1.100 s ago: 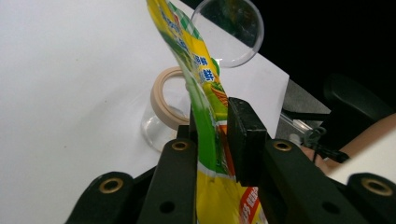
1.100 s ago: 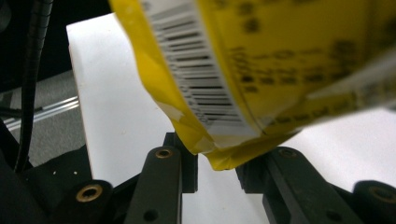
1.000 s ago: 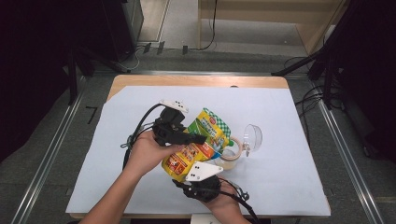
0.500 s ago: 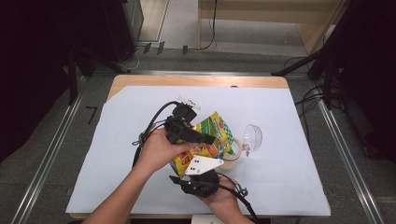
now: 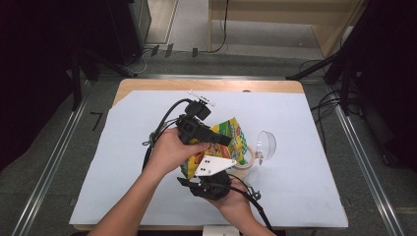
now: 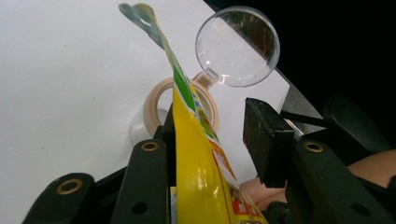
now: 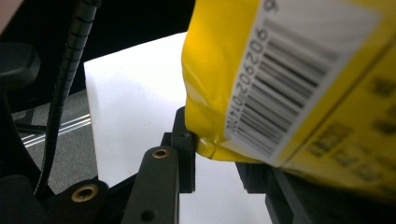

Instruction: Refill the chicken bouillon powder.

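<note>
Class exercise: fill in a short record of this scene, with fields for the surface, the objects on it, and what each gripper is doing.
surface: table covered by a white sheet
held object: yellow snack bag, lifted above the sheet
other objects: tape roll; clear plastic dome beside it
left gripper: open, bag between its jaws, lying against one
right gripper: shut on the bag's bottom edge, near the barcode

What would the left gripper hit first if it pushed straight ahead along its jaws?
Likely the tape roll lying on the table just beyond the yellow bag that stands between the left gripper jaws; the clear lens sits farther off. Depth is uncertain.
</note>
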